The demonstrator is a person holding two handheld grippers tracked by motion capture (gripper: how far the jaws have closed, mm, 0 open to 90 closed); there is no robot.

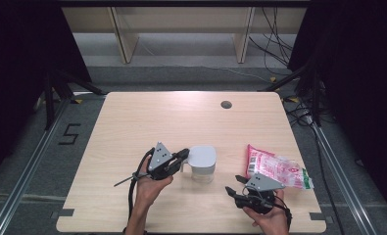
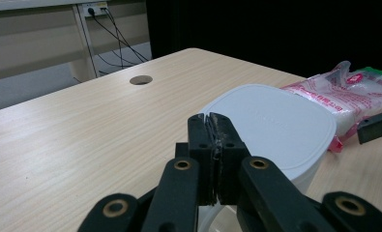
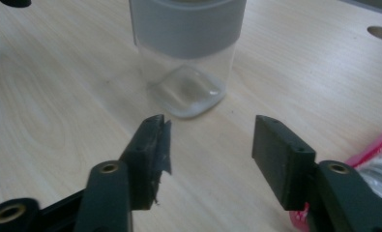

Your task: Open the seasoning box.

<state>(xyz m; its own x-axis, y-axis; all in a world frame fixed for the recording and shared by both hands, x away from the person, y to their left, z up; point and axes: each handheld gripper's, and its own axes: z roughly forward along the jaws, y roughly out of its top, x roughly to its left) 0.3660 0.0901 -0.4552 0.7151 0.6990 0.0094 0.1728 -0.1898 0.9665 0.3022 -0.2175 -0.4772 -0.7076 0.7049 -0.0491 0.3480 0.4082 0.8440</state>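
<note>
Left gripper view looks along your left gripper [image 2: 213, 145], whose two black jaws are pressed together. They seem to pinch something thin and clear at the side of the clear square-sided plastic jar with the flat white lid [image 2: 275, 125], probably its handle, though you cannot make that out for certain here. From the high view your left gripper [image 1: 181, 155] sits just left of the jar [image 1: 202, 164], its tips touching the jar's side under the lid.

Your right gripper [image 3: 210, 150] has its jaws partly apart, with nothing between them but bare tabletop; a scrap of torn dark padding hangs off the left pad. In the high view this gripper [image 1: 234, 185] rests low near the front edge, to the right of the jar and apart from it.

The right gripper view gives you what the others do not: the jar's see-through body and its rounded bottom standing flat on the light wood-grain table [image 3: 48, 96], with the jar seemingly empty. The left gripper view shows the lid's smooth top, with faint raised lettering too soft to read.

Right of the jar lies a crinkled clear plastic bag of white contents with pink and green printing [image 1: 278, 170], flat on the table, near your right gripper. Its writing is too small to read in any view. A round grey cable hole [image 1: 226, 104] sits toward the far edge.
</note>
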